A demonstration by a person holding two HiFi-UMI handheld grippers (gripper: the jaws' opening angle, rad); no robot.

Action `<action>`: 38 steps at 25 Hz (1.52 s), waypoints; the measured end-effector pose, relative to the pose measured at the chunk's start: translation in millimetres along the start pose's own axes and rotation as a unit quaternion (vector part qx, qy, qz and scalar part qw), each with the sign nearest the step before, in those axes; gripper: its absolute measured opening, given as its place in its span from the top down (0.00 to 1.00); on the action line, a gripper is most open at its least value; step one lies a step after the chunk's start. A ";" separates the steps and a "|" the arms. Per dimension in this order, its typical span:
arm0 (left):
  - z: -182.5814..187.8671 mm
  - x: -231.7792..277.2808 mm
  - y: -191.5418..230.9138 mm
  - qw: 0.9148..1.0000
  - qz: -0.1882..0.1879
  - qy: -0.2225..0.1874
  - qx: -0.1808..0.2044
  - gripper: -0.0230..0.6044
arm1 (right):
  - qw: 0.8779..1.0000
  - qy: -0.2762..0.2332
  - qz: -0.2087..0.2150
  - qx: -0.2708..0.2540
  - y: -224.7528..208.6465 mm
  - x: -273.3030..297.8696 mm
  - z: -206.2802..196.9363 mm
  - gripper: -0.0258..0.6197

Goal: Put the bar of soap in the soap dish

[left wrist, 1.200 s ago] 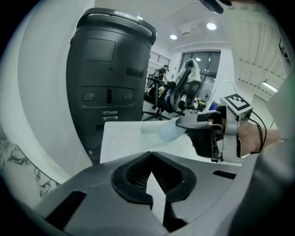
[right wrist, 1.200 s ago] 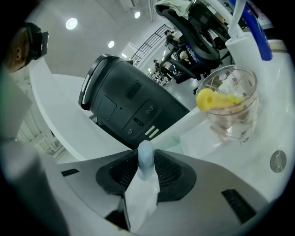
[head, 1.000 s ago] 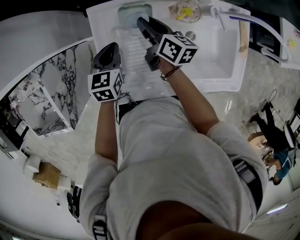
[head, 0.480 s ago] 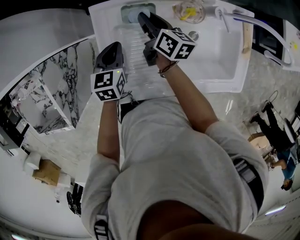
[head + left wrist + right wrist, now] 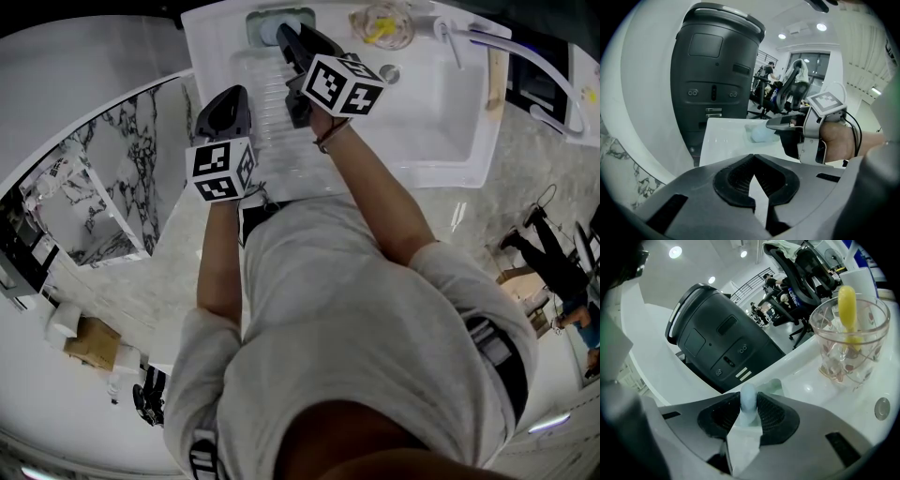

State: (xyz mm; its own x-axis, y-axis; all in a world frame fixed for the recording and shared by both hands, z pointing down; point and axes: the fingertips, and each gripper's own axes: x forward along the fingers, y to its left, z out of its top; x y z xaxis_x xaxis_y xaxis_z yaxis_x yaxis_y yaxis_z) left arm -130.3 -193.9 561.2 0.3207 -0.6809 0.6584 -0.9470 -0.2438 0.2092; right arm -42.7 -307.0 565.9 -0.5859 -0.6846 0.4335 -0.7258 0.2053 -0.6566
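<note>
The pale blue bar of soap (image 5: 748, 401) stands on edge between the pads of my right gripper (image 5: 749, 416), which is shut on it. Just beyond it lies the pale green soap dish (image 5: 776, 386) at the sink's back edge. In the head view the right gripper (image 5: 282, 36) reaches to the dish (image 5: 255, 19) at the top of the white sink (image 5: 441, 103). The left gripper view shows the soap (image 5: 761, 135) held low over the dish. My left gripper (image 5: 228, 97) hangs over the sink's left edge, shut and holding nothing (image 5: 754, 177).
A glass cup (image 5: 848, 341) with a yellow item stands right of the dish, and a round button (image 5: 881, 408) lies near it. A dark bin-like appliance (image 5: 719, 341) stands behind the sink. A tap (image 5: 492, 39) arches over the basin. A ribbed draining board (image 5: 272, 131) lies under the arms.
My right gripper has sunk a little toward the soap dish with the soap in it. The left gripper has stayed where it was.
</note>
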 end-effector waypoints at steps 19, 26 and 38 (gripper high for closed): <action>-7.4 2.0 3.3 1.000 0.002 0.007 -0.008 0.93 | 0.998 0.004 -0.029 -0.052 3.8 5.7 -0.2 0.78; -10.9 3.3 2.0 1.000 -0.002 0.007 -0.012 0.93 | 0.995 0.016 -0.043 -0.091 3.7 6.3 -4.0 0.78; -12.2 5.5 1.4 1.000 -0.005 0.009 -0.016 0.93 | 0.990 0.026 -0.053 -0.126 2.2 5.6 -7.5 0.77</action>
State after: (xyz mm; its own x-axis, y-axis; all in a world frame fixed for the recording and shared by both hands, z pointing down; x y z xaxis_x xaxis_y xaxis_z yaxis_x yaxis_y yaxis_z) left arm -130.0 -189.6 574.0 0.3305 -0.6655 0.6693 -0.9438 -0.2281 0.2392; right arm -50.3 -305.1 571.5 -0.5145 -0.6762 0.5273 -0.8473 0.3065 -0.4337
